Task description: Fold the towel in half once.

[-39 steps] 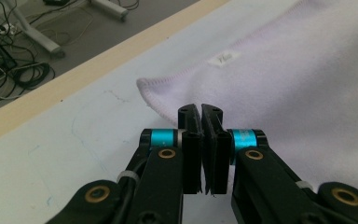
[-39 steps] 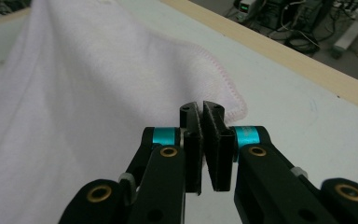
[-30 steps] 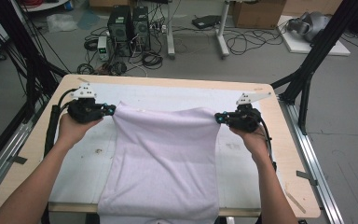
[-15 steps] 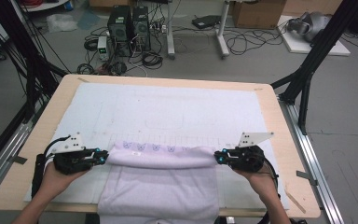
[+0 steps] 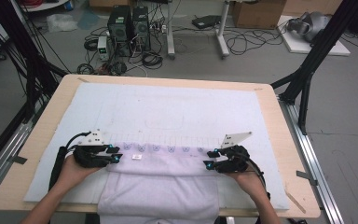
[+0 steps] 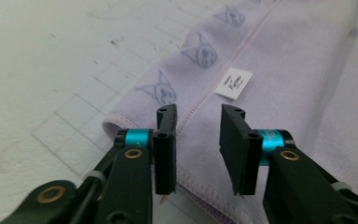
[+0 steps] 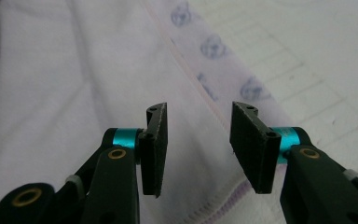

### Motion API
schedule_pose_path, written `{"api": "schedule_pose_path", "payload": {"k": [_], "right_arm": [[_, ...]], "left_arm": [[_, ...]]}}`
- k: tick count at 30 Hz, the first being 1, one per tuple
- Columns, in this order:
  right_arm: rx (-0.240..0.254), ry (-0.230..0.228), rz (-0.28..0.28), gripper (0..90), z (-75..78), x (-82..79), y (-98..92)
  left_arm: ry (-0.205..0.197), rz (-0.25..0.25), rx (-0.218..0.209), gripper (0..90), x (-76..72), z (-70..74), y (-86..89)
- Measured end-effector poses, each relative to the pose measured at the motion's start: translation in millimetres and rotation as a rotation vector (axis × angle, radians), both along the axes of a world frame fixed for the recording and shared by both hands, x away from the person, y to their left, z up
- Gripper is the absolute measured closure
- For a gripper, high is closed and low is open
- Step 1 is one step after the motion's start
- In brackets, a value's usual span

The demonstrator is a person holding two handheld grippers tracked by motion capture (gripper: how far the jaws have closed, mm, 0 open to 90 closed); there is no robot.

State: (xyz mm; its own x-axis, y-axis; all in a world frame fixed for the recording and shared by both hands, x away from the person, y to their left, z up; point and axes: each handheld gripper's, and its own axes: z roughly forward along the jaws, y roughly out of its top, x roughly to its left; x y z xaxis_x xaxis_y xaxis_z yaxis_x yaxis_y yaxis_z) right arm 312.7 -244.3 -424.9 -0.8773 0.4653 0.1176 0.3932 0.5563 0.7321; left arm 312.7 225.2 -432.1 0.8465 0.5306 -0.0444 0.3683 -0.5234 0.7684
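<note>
A lilac towel (image 5: 158,191) with small cat prints and a white label (image 5: 136,157) lies folded over on itself on the white mat (image 5: 168,107), its near part hanging over the table's front edge. My left gripper (image 5: 116,156) rests at the left end of the top hem and my right gripper (image 5: 207,164) at the right end. In the left gripper view the jaws (image 6: 198,112) stand apart above the towel's hem (image 6: 279,70). The right gripper's jaws (image 7: 198,108) likewise gape over the cloth (image 7: 74,84). Both pairs have just been opening, and nothing is pinched between them.
The wooden table (image 5: 279,140) carries the mat, which has faint grid lines and an outline drawn on it. Black frame posts (image 5: 307,74) stand at both sides. Computers (image 5: 128,23) and cables lie on the floor beyond.
Both hands drew the towel's far edge toward the person and down, folding it over the near half. The jaws, shut on the corners before, now stand apart with the cloth lying flat.
</note>
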Motion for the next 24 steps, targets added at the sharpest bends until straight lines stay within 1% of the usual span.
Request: {"api": "schedule_pose_path", "payload": {"k": [2, 3, 4, 5, 6, 7, 8, 10, 12, 13, 15, 17, 19, 22, 24], "right_arm": [[-0.038, 0.006, -0.021, 56.5, -6.9, 0.5, -1.0], [-0.049, 0.000, -0.027, 57.3, -10.2, 0.8, -1.5], [-0.048, -0.002, -0.032, 59.0, -12.7, 0.4, -1.7], [-0.051, -0.022, -0.029, 61.4, -14.4, -0.6, -1.0], [-0.064, -0.041, -0.026, 64.1, -14.7, -2.3, 0.6], [-0.076, -0.043, -0.017, 69.0, -14.1, -3.7, 2.3], [-0.079, -0.051, -0.005, 74.7, -13.9, -4.2, 3.8], [-0.081, -0.050, 0.013, 82.7, -13.0, -5.5, 5.2], [-0.067, -0.040, 0.015, 85.9, -11.4, -4.9, 3.2], [-0.049, -0.027, 0.017, 86.2, -9.7, -5.0, 1.4], [-0.015, -0.040, 0.012, 86.2, -4.6, -5.8, -2.4], [0.009, -0.050, 0.007, 86.2, 1.8, -6.9, -5.0], [0.018, -0.064, 0.004, 86.2, 7.2, -7.6, -5.8], [0.035, -0.080, 0.005, 86.2, 13.2, -9.0, -6.4], [0.055, -0.092, 0.007, 86.2, 17.3, -12.1, -7.1]], "left_arm": [[0.019, 0.000, 0.023, 67.4, 1.7, -7.8, -0.8], [0.014, 0.003, 0.007, 67.8, 1.2, -9.8, -0.2], [0.015, 0.009, 0.002, 68.7, 0.5, -10.3, -0.1], [0.005, 0.010, 0.010, 70.2, 0.1, -10.0, -0.2], [0.004, 0.015, 0.008, 73.7, -1.1, -10.0, -1.2], [-0.001, 0.006, 0.019, 79.1, -1.8, -9.5, -1.6], [-0.012, 0.008, 0.025, 84.7, -2.9, -9.1, -3.1], [-0.016, 0.008, 0.031, 87.4, -3.2, -7.8, -4.0], [-0.017, 0.013, 0.024, 88.0, -3.9, -5.9, -3.2], [-0.021, 0.015, 0.019, 87.9, -4.4, -3.8, -2.0], [-0.035, 0.023, -0.005, 87.9, -6.0, 1.8, 0.2], [-0.054, 0.030, -0.022, 87.8, -7.3, 9.8, 2.2], [-0.071, 0.035, -0.035, 87.7, -8.0, 17.7, 4.0], [-0.081, 0.038, -0.048, 87.8, -9.6, 24.5, 6.7], [-0.084, 0.033, -0.060, 87.8, -13.5, 27.5, 9.0]]}}
